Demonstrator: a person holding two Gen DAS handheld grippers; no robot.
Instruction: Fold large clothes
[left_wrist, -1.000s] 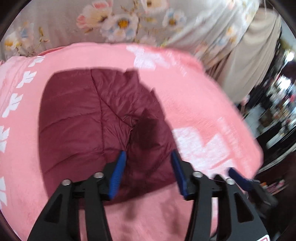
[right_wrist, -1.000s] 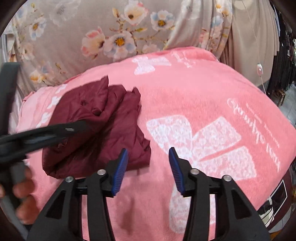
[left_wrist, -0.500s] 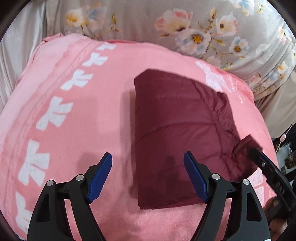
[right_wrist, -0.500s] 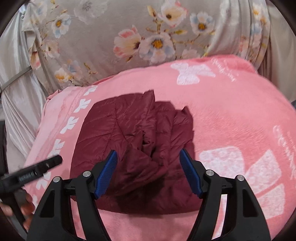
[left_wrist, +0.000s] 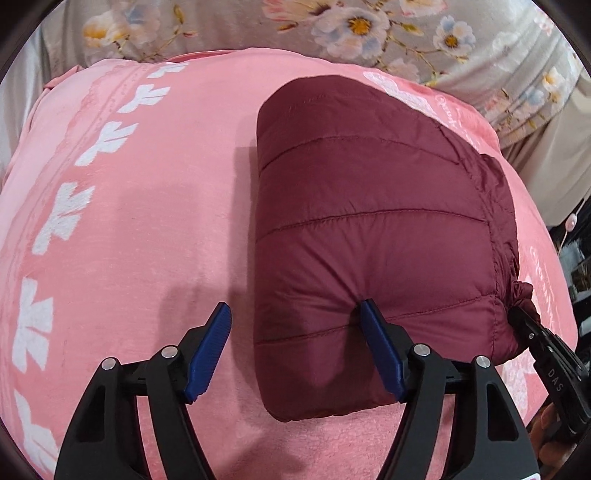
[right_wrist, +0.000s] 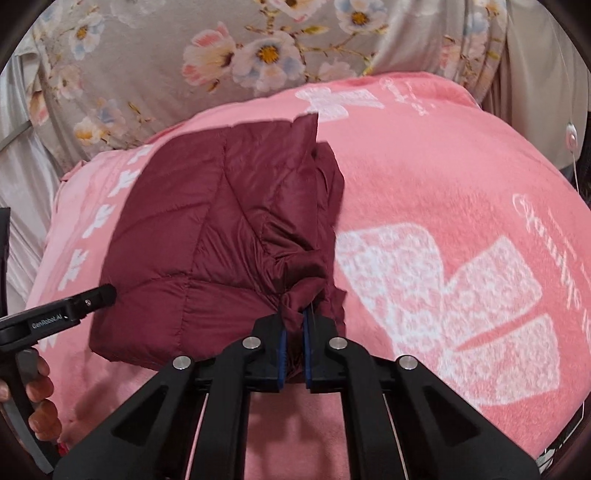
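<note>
The folded maroon puffer jacket (left_wrist: 373, 229) lies on the pink blanket (left_wrist: 147, 221). The right gripper (right_wrist: 293, 332), spread half a second ago, now pinches its near edge (bunched cloth); the left gripper (left_wrist: 295, 343) stays wide, one finger (left_wrist: 380, 350) pressing the jacket.

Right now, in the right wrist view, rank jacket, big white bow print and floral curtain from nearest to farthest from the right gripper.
1. Jacket: pinched in the right gripper.
2. Big white bow print: on the blanket, just right.
3. Floral curtain: beyond the blanket, at top.
</note>
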